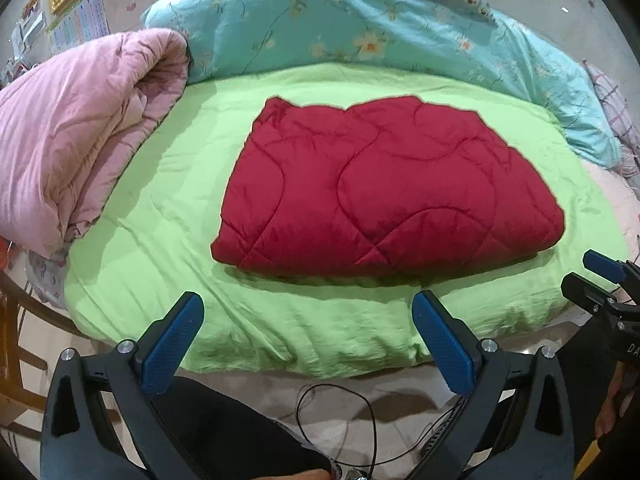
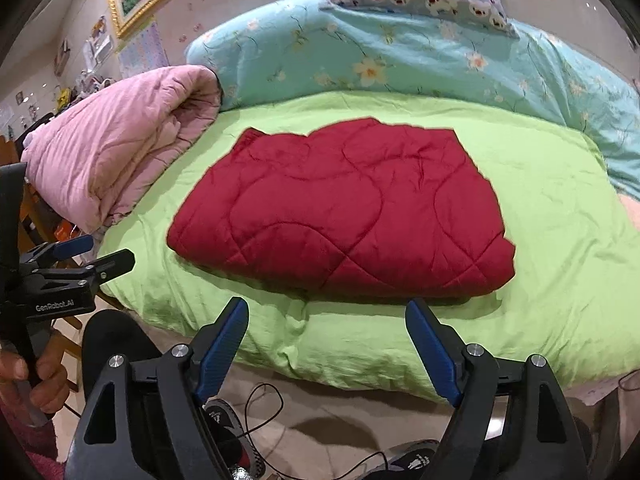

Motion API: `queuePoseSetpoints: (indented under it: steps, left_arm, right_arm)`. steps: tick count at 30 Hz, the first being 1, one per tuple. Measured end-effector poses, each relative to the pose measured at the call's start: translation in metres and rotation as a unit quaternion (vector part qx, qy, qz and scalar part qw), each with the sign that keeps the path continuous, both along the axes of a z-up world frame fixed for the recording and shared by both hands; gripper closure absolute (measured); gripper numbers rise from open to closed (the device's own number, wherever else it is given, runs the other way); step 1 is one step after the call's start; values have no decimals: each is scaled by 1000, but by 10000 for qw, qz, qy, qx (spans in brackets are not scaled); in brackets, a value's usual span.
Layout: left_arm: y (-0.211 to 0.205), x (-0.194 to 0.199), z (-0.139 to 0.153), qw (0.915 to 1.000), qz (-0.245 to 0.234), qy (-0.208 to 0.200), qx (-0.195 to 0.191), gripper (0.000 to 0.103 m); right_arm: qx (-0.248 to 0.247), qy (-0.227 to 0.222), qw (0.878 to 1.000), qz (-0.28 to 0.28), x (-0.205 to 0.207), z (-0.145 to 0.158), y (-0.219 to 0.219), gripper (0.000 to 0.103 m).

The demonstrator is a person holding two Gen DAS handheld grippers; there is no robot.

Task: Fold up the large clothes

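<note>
Both claws hang spread wide and empty off the near edge of the green sheet (image 1: 168, 200) — the left gripper (image 1: 308, 320) and the right gripper (image 2: 326, 322) grip nothing, their blue pads clear of all cloth. At the middle of that sheet lies the red quilt (image 1: 384, 188), already folded into a thick, roughly square pad with its bulging fold edge nearest the grippers. By my reading the folding looks done or nearly so; perhaps one more halving or a tidy-up of the wavy far edge is left. Its shell is smooth and slightly glossy, puffy, stitched in curving lines. Left of it lies a pink quilt (image 1: 80, 132) — matte and crinkled.
</note>
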State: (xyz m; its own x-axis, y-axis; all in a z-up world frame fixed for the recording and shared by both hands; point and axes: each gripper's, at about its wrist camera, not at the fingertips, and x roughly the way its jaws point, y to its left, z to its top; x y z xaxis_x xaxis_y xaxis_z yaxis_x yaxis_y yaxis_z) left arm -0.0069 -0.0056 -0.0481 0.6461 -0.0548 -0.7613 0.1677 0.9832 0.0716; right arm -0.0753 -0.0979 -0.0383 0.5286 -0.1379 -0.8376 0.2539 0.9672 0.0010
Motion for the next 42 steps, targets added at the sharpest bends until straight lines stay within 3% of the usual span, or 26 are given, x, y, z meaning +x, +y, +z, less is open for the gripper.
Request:
queuePoseSetpoints:
  steps: [7, 22, 42]
  left_arm:
    - [2, 13, -1, 9999, 52, -111, 23, 0]
    - [-7, 27, 19, 9981, -90, -572, -208, 0]
    - [-14, 33, 16, 9983, -143, -498, -272, 0]
  right_arm:
    - [80, 40, 9999, -114, 10, -17, -13, 20]
    - [79, -166, 9998, -68, 29, -7, -26, 20]
    - [151, -153, 9998, -16, 41, -8, -32, 20]
